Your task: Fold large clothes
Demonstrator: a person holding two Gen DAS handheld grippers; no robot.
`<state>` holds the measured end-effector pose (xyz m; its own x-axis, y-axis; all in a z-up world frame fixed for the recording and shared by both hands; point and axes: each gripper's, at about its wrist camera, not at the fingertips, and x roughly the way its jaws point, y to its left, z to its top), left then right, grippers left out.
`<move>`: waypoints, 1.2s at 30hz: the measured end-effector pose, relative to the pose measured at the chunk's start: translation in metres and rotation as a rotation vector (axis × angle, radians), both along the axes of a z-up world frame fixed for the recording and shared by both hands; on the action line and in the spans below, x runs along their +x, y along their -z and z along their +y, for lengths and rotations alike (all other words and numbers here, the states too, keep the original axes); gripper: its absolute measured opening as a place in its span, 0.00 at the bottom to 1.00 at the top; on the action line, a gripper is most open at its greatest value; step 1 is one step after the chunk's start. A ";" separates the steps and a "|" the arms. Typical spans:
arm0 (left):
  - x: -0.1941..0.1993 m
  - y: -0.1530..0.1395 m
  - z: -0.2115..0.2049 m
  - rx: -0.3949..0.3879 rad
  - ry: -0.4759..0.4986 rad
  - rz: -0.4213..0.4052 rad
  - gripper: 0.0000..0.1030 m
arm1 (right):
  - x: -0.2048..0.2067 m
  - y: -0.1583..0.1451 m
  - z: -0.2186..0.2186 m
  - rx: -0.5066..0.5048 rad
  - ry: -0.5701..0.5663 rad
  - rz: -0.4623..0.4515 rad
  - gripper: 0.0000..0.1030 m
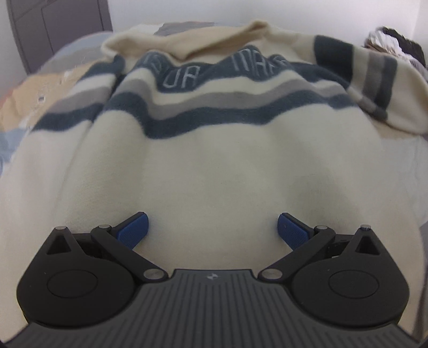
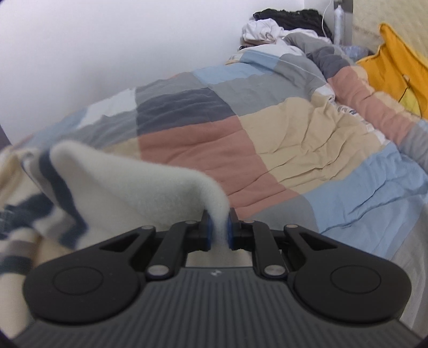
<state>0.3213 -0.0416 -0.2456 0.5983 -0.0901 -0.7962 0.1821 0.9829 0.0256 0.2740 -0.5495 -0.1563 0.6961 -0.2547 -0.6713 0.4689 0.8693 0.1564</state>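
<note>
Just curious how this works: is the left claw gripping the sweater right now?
No, the left gripper hovers open over the cream sweater, its blue fingertips spread wide apart with nothing pinched between them.

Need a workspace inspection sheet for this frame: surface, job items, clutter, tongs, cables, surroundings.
Surface: bed with patchwork quilt, wrinkled.
Job's things: cream fleece sweater with dark and grey stripes, spread on the bed; one cream edge lifted.
Clutter: heap of clothes at the far end; yellow pillow beside it.
Grippers: left tongs open, above the sweater's plain lower part, holding nothing; right tongs shut on the sweater's edge.
Cables: thin white cord by the clothes heap.
Surroundings: white wall; grey cabinet beyond the bed.
</note>
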 end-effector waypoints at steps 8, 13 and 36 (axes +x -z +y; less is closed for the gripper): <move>-0.017 -0.024 0.019 -0.071 -0.014 -0.019 1.00 | -0.039 -0.093 0.048 0.104 -0.154 -0.091 0.14; -0.033 -0.041 0.035 -0.140 -0.017 -0.044 1.00 | -0.063 -0.145 0.113 0.171 -0.298 -0.112 0.14; -0.029 -0.057 0.124 -0.378 -0.128 -0.090 1.00 | -0.068 -0.027 0.379 0.283 -0.622 0.020 0.16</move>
